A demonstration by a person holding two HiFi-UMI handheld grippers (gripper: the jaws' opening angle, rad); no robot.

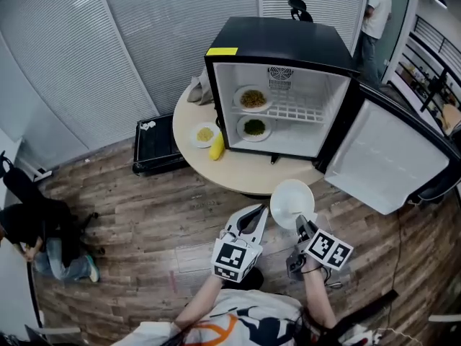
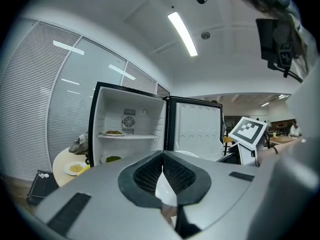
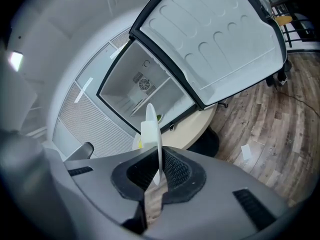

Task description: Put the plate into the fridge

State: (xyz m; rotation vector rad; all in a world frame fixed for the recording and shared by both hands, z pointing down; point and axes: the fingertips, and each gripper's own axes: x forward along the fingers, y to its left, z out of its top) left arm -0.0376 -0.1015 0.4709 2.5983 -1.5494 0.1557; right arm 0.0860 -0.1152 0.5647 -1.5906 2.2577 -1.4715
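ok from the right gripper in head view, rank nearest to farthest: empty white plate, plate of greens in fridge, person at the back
1. empty white plate, held in the right gripper.
2. plate of greens, low in the fridge.
3. person, far back right.

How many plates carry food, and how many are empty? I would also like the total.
Plates with food: 3 (upper plate, lower plate, table plate)
Empty plates: 1 (held plate, in right gripper)
Total: 4
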